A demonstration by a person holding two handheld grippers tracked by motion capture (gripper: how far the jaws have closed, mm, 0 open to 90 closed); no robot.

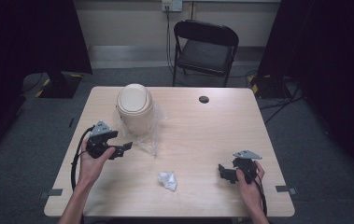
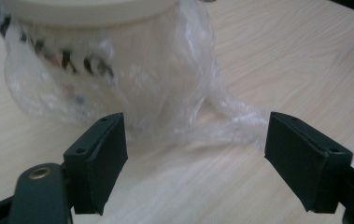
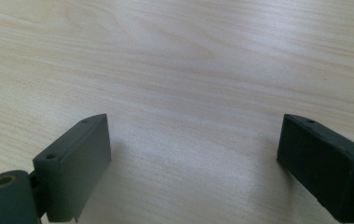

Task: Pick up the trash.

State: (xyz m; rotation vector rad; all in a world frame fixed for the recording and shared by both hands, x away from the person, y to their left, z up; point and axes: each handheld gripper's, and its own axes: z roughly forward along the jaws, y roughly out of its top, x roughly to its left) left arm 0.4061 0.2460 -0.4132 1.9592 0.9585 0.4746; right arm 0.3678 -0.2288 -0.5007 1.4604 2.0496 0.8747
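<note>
Left claw (image 1: 124, 148) — agape beside bagged bin (image 1: 134, 108)

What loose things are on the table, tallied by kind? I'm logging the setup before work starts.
Beige bin with lid: 1
Clear plastic bag around that bin: 1
Crumpled white wad: 1
Total: 3
</note>
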